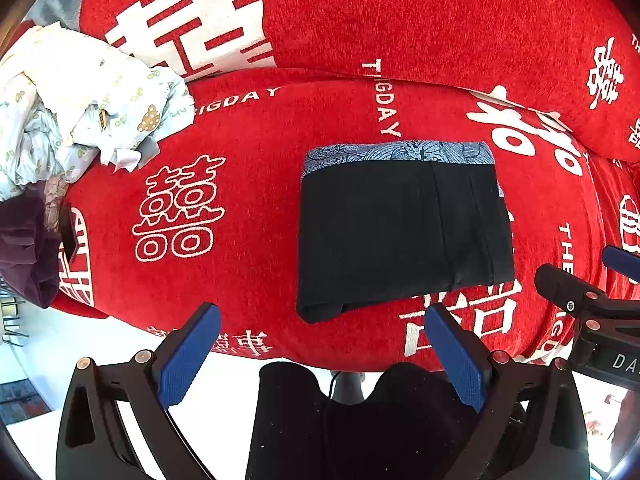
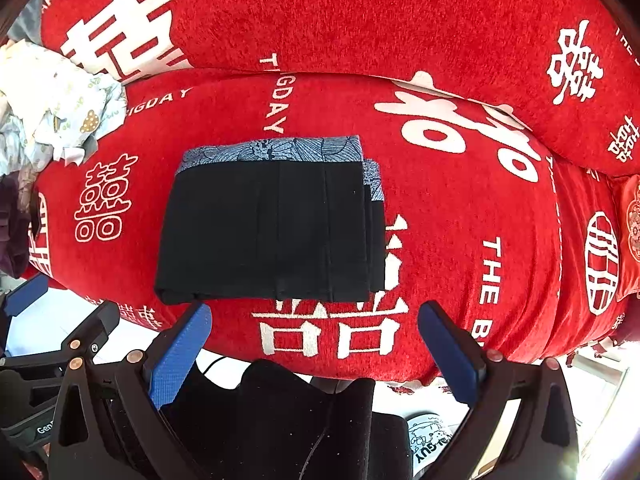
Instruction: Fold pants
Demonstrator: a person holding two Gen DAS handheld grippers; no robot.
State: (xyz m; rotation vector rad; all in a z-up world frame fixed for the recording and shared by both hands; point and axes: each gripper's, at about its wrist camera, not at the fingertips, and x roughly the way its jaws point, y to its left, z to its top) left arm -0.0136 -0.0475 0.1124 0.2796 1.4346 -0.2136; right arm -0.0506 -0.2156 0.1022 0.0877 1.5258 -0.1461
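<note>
Left wrist view: the black pants [image 1: 404, 236] lie folded into a compact rectangle on a red sofa cover [image 1: 256, 184] printed with white Chinese characters and English lettering. A blue-grey patterned band [image 1: 400, 154] runs along the far edge of the bundle, and stacked folded edges show along its right side. The left gripper [image 1: 322, 344] hangs just in front of the near edge of the pants, its two blue-padded fingers [image 1: 186, 360] spread wide with nothing between them and not touching the cloth. At the right edge of the picture, part of the right gripper [image 1: 580, 296] shows, apart from the pants. At far left, a crumpled pile of pale printed clothes [image 1: 80, 104] sits on the seat, with a dark purple garment [image 1: 24, 248] below it. The person's dark-clothed legs [image 1: 340, 420] fill the bottom centre.

Right wrist view: the same folded pants [image 2: 264, 236] rest on the red sofa cover [image 2: 460, 220], left of centre, the patterned band [image 2: 276, 150] at the far edge. The right gripper [image 2: 316, 340] is released, its blue pads [image 2: 180, 356] wide apart and empty, just short of the bundle's near edge. The left gripper [image 2: 60, 332] shows at lower left. The pale clothes pile [image 2: 48, 108] lies at upper left. A red cushion [image 2: 630, 232] sits at the far right.
</note>
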